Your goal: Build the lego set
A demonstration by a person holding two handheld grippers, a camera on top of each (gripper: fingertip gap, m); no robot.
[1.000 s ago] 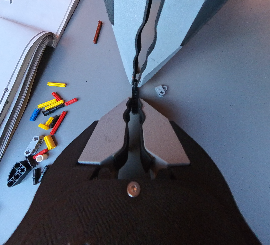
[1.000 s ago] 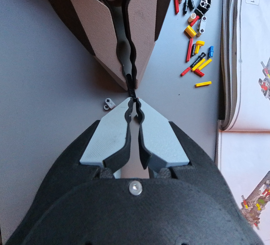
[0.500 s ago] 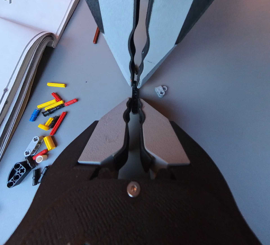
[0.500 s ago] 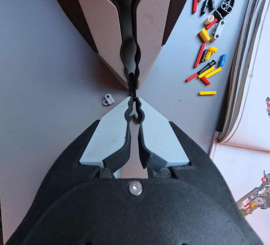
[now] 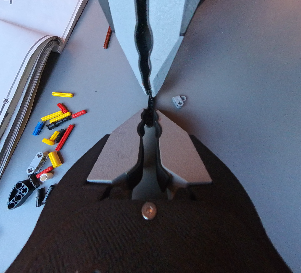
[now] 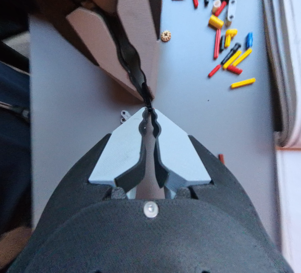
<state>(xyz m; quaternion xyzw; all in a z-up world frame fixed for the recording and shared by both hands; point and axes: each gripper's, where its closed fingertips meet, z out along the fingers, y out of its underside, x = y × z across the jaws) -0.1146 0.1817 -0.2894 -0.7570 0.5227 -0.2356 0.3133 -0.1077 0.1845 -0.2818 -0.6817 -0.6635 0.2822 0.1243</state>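
Light, stiff, slippery black pin (image 5: 150, 110) gripped at both ends: left claw (image 5: 149, 115) and right claw (image 6: 149, 110) clenched on it above counter (image 5: 228, 86); best held mid-shaft.

The left gripper (image 5: 149, 115), with tan fingers (image 5: 123, 148) on a black body, points forward, its jaws closed to a narrow slit and pinching the near end of a thin black pin (image 5: 150, 104). The right gripper (image 6: 149, 110), with pale blue fingers (image 6: 123, 149), meets it tip to tip from the opposite side, its jaws nearly together and clamped on the pin's other end. In the right wrist view the left gripper comes in tilted from the upper left.
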